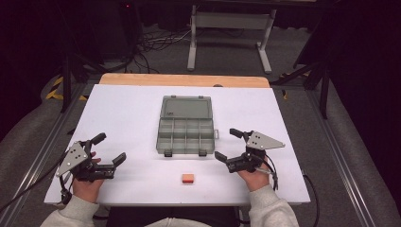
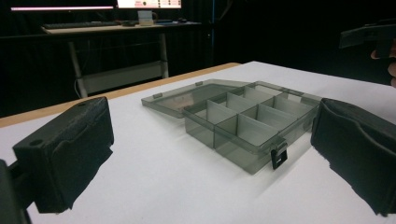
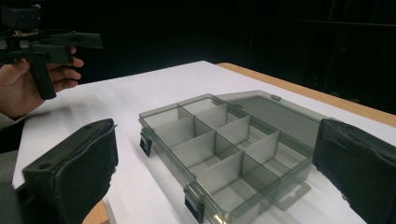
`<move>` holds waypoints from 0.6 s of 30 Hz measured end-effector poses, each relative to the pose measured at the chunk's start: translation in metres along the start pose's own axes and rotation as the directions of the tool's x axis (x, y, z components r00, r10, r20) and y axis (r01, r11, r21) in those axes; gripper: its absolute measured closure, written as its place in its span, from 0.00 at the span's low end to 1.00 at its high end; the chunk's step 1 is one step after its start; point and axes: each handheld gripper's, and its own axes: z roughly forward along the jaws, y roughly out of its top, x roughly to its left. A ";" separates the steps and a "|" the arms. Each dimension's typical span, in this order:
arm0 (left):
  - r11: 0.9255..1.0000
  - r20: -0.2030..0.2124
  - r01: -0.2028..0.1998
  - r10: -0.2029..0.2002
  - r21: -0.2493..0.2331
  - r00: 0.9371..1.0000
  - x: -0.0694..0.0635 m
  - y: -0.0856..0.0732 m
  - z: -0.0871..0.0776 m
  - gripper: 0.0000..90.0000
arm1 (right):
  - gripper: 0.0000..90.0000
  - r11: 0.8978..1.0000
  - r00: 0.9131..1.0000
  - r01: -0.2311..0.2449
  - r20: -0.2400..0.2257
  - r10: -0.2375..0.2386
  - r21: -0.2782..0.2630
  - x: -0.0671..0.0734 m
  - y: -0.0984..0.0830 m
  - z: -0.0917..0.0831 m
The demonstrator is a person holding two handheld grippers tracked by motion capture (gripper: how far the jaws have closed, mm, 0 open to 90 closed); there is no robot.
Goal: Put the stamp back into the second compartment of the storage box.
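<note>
Flanking the open organizer box (image 1: pixel 185 126) mid-table, left gripper (image 1: pixel 108 148) and right gripper (image 1: pixel 230 143) hover spread, empty; orange block (image 1: pixel 187 178) near front edge.

The only tall obstacle on the white table (image 1: pixel 127 118) is the grey compartment box (image 1: pixel 186 136) at its middle, with the lid lying open flat on the far side. A small orange block (image 1: pixel 187 178) sits near the front edge, apart from the box. Bare tabletop runs wide on the left and right, where the left gripper (image 1: pixel 109 148) and right gripper (image 1: pixel 228 144) hover with jaws spread.
</note>
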 end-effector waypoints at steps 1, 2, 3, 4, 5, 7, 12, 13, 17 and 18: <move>1.000 0.000 0.000 0.000 0.000 1.000 0.000 0.000 0.000 0.00 | 0.00 1.000 1.000 -0.001 -0.005 0.001 0.002 0.000 0.001 0.002; 1.000 -0.001 0.000 0.000 0.000 1.000 0.000 0.000 0.000 0.00 | 0.00 1.000 1.000 0.001 -0.010 -0.001 0.005 0.000 0.002 0.005; 1.000 -0.001 0.000 0.000 0.000 1.000 0.000 0.000 0.000 0.00 | 0.00 1.000 1.000 0.005 -0.015 -0.005 0.007 0.001 0.003 0.007; 1.000 0.000 0.001 -0.001 0.000 1.000 0.000 0.000 0.000 0.00 | 0.01 1.000 1.000 0.011 -0.020 -0.011 0.011 0.001 0.004 0.009; 1.000 0.000 0.000 0.000 0.001 1.000 0.000 0.000 0.000 0.00 | 0.01 1.000 1.000 0.015 -0.025 -0.014 0.015 0.002 0.005 0.010; 1.000 0.000 -0.002 0.002 0.006 1.000 0.000 0.000 0.000 0.00 | 0.01 1.000 0.999 0.021 -0.036 -0.020 0.019 0.004 0.007 0.014; 1.000 0.000 -0.003 0.003 0.005 1.000 -0.001 0.000 0.000 0.00 | 0.02 0.998 0.997 0.045 -0.066 -0.042 0.036 0.008 0.013 0.023; 1.000 -0.001 -0.003 0.003 0.006 1.000 -0.001 0.000 0.000 0.00 | 0.02 0.998 0.997 0.047 -0.068 -0.044 0.040 0.009 0.014 0.025; 1.000 0.001 -0.003 0.003 0.005 1.000 -0.001 0.000 0.000 0.00 | 0.03 0.996 0.995 0.062 -0.083 -0.057 0.058 0.012 0.017 0.033; 1.000 0.001 -0.004 0.004 0.005 1.000 -0.001 0.000 0.000 0.00 | 0.03 0.996 0.994 0.066 -0.087 -0.060 0.060 0.013 0.018 0.034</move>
